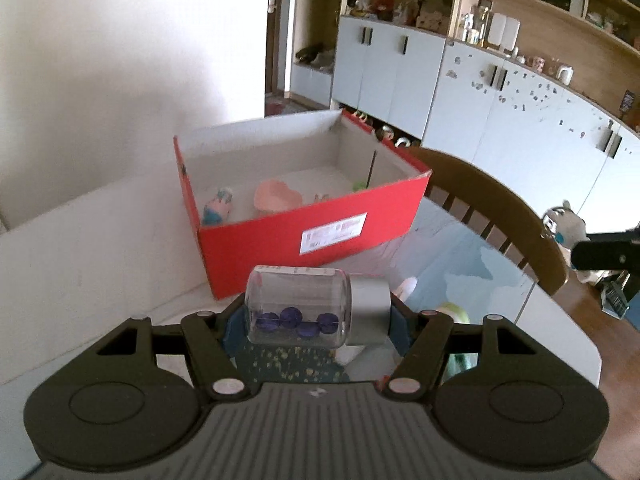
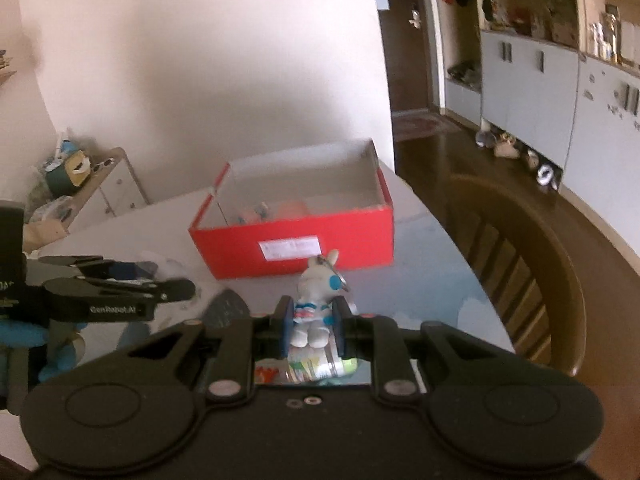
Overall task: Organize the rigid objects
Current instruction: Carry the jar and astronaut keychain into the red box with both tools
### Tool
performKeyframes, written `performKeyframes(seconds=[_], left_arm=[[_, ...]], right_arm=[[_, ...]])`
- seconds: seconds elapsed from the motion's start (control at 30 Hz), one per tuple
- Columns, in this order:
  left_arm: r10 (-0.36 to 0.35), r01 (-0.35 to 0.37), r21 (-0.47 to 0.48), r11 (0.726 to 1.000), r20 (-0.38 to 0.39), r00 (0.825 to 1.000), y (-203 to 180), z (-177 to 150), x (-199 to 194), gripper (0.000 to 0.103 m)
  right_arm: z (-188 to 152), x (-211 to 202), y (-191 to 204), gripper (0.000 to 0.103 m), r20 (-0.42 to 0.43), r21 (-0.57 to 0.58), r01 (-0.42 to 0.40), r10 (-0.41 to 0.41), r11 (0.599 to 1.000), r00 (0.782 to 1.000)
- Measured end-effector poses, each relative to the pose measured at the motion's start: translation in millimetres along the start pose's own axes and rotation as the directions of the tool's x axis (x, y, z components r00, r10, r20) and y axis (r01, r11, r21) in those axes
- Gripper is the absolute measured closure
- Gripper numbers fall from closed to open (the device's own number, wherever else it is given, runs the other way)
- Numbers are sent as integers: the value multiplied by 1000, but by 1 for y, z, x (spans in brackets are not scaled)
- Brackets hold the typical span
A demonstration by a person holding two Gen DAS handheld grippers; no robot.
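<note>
My left gripper (image 1: 316,316) is shut on a clear glass jar (image 1: 298,308) lying sideways, with a silver lid (image 1: 370,310) to the right and purple beads inside. It hangs above the table, in front of the open red box (image 1: 316,236). The box holds a pink heart-shaped dish (image 1: 276,196) and a small figure (image 1: 218,206). My right gripper (image 2: 311,322) is shut on a small white rabbit toy (image 2: 316,300) with a blue cheek and a key ring, held upright above the table before the red box (image 2: 296,244). The left gripper (image 2: 120,300) shows at the left of the right wrist view.
A wooden chair (image 1: 492,216) stands at the table's right edge (image 2: 520,256). Small items, among them a green bottle (image 2: 320,366), lie on the table under the grippers. A white wall lies behind the box; cabinets and shelves (image 1: 500,80) fill the far right.
</note>
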State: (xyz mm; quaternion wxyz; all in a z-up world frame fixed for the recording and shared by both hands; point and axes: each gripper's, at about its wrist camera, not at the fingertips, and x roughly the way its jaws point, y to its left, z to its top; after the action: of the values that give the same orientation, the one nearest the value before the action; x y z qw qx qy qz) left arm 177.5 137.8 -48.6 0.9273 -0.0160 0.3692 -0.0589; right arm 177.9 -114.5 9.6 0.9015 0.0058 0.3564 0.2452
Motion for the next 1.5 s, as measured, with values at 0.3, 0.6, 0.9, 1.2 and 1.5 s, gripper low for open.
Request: performKeyframes(seconds=[0.3,0.6,0.9,1.2,1.5], left_arm=[[-14,13,7,1000,48,999,2,38,-8,35],[-2,-2,44,999,84,996,-2,78,1,35],[16,-22,88,996,63,998,-6,111,38,35],[61,-65,109,992,46,997,0,140,85,34],[70,-70,93,993,-5,998,8,158,139,34]], right_arm=[[40,3,6,83,45,-61,-19,22,998,999],[70,27,5,83,60,-93,-25,31,995,998],[97,66,6,84,46,-128,-18,24,992,999],[115,114,-1,84,15,-167,-12,15,986,1000],[118,160,-6,84,-39,-180,-22,15,983,999]])
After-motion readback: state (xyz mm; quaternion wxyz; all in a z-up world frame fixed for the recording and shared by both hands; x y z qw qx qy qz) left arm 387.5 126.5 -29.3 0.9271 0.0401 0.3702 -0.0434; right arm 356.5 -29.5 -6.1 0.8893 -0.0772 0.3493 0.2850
